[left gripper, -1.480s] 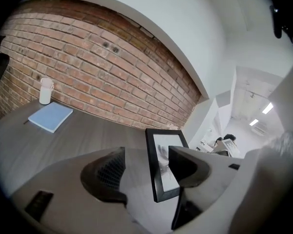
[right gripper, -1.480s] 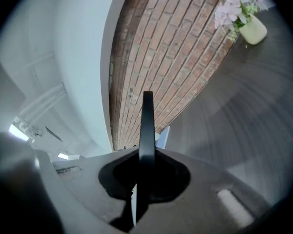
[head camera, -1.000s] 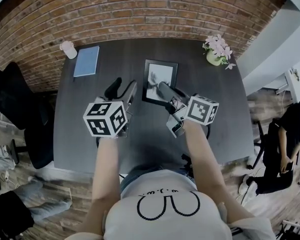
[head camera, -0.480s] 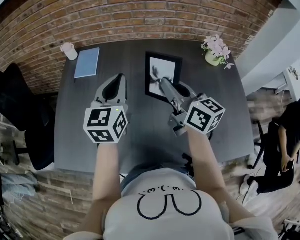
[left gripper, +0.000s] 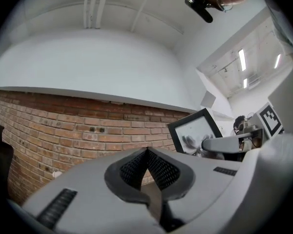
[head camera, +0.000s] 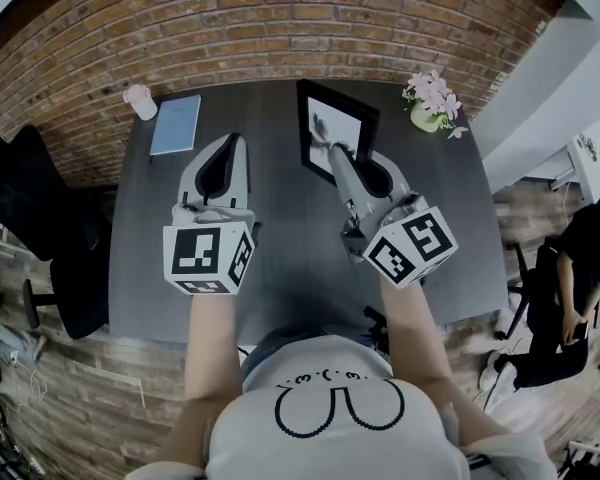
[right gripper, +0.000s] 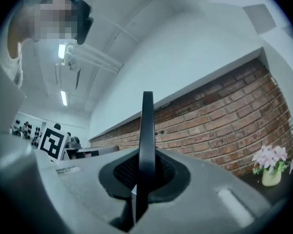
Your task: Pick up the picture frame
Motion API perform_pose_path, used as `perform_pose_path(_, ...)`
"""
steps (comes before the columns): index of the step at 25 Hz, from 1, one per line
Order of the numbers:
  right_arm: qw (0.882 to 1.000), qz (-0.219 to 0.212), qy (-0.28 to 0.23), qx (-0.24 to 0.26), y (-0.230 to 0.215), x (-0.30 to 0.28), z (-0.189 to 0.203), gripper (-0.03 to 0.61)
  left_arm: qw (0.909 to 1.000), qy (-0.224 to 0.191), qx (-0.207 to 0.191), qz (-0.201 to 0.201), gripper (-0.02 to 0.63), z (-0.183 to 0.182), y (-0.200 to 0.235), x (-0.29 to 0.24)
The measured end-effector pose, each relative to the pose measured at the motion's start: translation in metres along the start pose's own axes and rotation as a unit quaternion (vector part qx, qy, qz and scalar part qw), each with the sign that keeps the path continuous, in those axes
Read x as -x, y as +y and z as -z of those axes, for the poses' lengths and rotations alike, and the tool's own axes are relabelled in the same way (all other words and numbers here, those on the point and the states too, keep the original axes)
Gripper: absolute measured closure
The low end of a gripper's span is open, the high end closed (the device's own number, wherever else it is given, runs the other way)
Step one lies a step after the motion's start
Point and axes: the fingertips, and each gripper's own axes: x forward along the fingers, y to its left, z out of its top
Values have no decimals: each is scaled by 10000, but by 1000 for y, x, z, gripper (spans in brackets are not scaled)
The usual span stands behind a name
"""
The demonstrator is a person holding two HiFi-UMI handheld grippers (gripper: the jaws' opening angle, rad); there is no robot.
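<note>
The grey two-finger left gripper (head camera: pixel 235 146), marker cube at its rear, points forward almost level. Its fingers (left gripper: pixel 132 170) have just been closing and now meet with nothing between them. The matching right gripper (head camera: pixel 340 158), tilted to one side, clamps its fingers on the edge of the black picture frame (head camera: pixel 332 126). Both bare forearms (head camera: pixel 212 338) reach forward.

You have no readable words or numbers here. The left marker cube (head camera: pixel 208 258) and the right marker cube (head camera: pixel 412 248) carry only black-and-white square code patterns. The marks on your shirt (head camera: pixel 335 408) are too small to read.
</note>
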Motion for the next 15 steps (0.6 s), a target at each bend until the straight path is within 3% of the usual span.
perform_pose_path(8, 9944, 355, -289, 950, 1, 8, -22, 569, 9988, -346, -352, -36, 615, -19, -6, 4)
perform_pose_path(15, 9925, 399, -299, 1115, 1, 11, -27, 569, 9983, -398, -424, -46, 615, -21, -7, 4)
